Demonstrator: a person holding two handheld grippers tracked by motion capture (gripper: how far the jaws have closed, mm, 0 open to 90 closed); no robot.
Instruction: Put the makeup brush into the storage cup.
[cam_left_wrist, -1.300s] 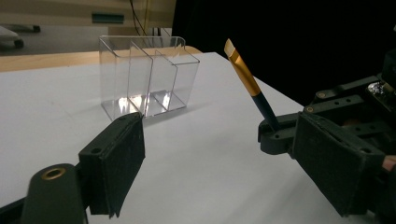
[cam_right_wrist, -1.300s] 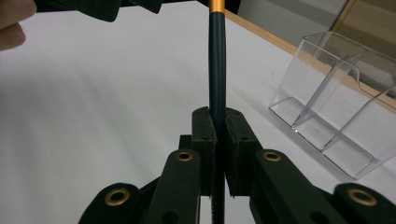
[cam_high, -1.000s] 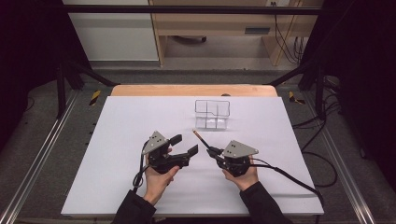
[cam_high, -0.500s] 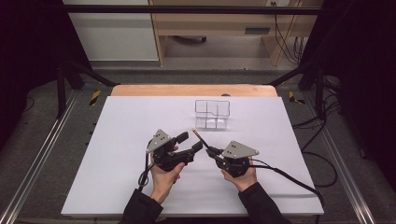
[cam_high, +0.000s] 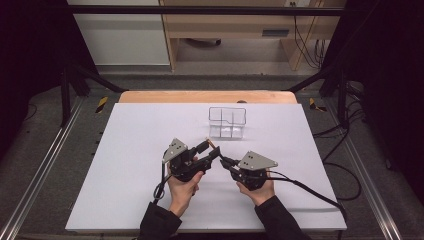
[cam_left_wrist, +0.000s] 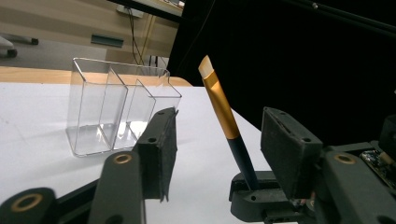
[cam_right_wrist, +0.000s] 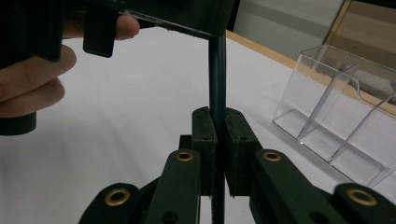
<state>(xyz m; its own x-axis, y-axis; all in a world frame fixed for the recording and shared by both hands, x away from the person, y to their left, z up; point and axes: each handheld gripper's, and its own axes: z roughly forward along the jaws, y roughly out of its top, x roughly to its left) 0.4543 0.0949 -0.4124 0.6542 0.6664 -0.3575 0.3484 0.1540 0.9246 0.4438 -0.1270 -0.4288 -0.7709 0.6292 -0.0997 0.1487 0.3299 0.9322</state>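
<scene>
A makeup brush (cam_left_wrist: 219, 102) with a dark handle, gold ferrule and pale bristles stands slanted above the white table. My right gripper (cam_right_wrist: 219, 122) is shut on its handle (cam_right_wrist: 217, 74), low down. In the high view the right gripper (cam_high: 224, 161) points up-left, with the brush tip (cam_high: 212, 144) beyond it. My left gripper (cam_left_wrist: 222, 128) has the brush between its jaws, which have just been closing; a gap shows on both sides, so the pads do not touch it. From above, the left gripper (cam_high: 209, 151) sits just left of the right one.
A clear plastic organiser (cam_high: 227, 122) with several compartments stands empty on the white table top (cam_high: 125, 150), a little beyond the grippers. It also appears in both gripper views, as the organiser (cam_left_wrist: 107, 107) and the organiser (cam_right_wrist: 336, 107). A wooden edge (cam_high: 200, 96) borders the far side.
My left gripper has moved right, up to the brush, and its jaws have narrowed around it. The right gripper and the brush have stayed in place.
</scene>
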